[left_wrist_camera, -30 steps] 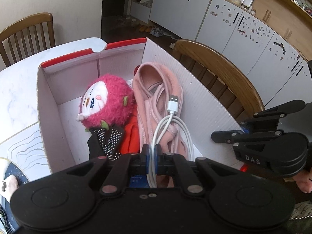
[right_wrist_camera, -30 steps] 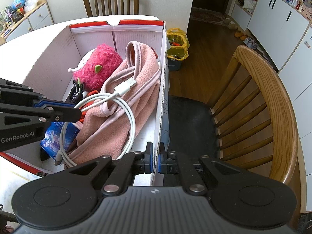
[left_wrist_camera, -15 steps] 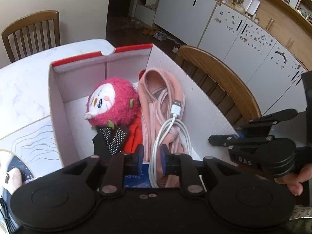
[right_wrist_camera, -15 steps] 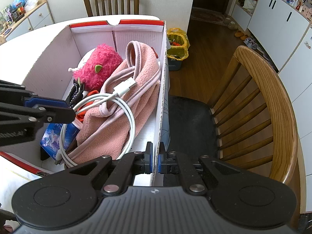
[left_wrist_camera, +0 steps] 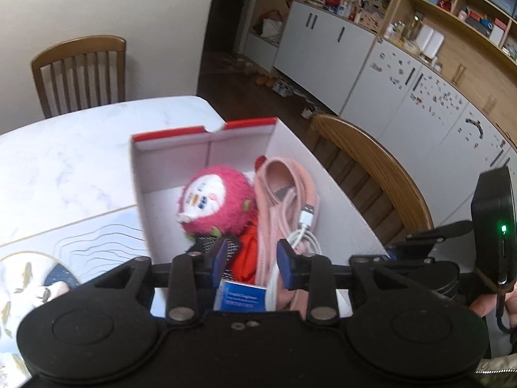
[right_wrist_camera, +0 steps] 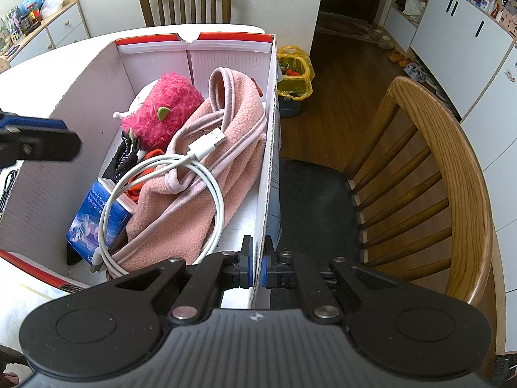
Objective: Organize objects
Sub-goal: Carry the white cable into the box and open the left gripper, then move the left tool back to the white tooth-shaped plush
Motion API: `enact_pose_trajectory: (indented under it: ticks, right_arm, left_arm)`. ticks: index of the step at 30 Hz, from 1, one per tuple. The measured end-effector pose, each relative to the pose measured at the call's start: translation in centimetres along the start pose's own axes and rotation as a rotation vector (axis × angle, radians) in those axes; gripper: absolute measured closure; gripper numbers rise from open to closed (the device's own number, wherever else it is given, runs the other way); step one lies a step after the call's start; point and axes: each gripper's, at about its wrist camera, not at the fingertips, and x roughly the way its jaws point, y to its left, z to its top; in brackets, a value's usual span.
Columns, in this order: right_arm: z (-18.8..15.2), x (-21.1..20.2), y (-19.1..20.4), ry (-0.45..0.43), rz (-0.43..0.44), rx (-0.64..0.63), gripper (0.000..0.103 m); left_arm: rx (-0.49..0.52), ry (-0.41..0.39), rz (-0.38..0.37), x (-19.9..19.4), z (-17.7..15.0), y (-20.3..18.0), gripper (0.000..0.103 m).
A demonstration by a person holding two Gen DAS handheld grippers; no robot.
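My left gripper (left_wrist_camera: 251, 260) hangs over the near end of the white cardboard box (right_wrist_camera: 48, 174), jaws parted w/ nothing pinched; they've just been spreading, and the white USB cable (right_wrist_camera: 194, 165) is free of them, lying down inside the box. My right gripper (right_wrist_camera: 257, 263) is clenched on the box's right side wall (the thin corrugated edge runs straight up between the two blue pads).

Inside the box: the cable is coiled in a loose loop on top of the pink fleece garment (right_wrist_camera: 206, 194), its silver plug end pointing toward the far right corner. Left of the fleece sits a fuzzy magenta plush toy (right_wrist_camera: 164, 110), face toward the left gripper's camera. Just in front of the plush there's a black dotted sock (right_wrist_camera: 124, 158) and something orange-red (left_wrist_camera: 247, 252) tucked beside the fleece; can't tell what it is. A small blue carton (right_wrist_camera: 97, 213) stands at the near left corner, w/ the cable loop draped over its top.

The box rests on a white marble-look table (left_wrist_camera: 64, 161). A wooden chair (right_wrist_camera: 452, 174) stands just right of the box, another at the table's far end.
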Motion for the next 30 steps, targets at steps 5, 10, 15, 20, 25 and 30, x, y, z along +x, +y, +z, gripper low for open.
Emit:
enact_pose_trajectory:
  ticks: [5,10,15,20,25,30]
  right_arm:
    - [0.0,0.0,0.0,0.000,-0.001,-0.001,0.099]
    - [0.0,0.0,0.0,0.000,-0.001,-0.001,0.099]
    - [0.0,0.0,0.0,0.000,-0.001,-0.001,0.098]
    - [0.0,0.0,0.0,0.000,-0.001,-0.001,0.099]
    - [0.0,0.0,0.0,0.000,-0.001,-0.001,0.098]
    - [0.0,0.0,0.0,0.000,-0.001,-0.001,0.099]
  left_arm:
    - [-0.049,-0.026,0.041,-1.4,0.1,1.6,0.066]
    - [-0.089,-0.046,0.086,-2.4,-0.1,3.4,0.059]
    - [-0.121,-0.053,0.134,-3.3,-0.5,5.2,0.053]
    - [-0.154,-0.070,0.181,-4.0,-1.0,6.8,0.040]
    - [-0.177,-0.083,0.221,-4.4,-1.2,8.1,0.026]
    - [-0.201,-0.088,0.261,-4.5,-1.4,9.2,0.011]
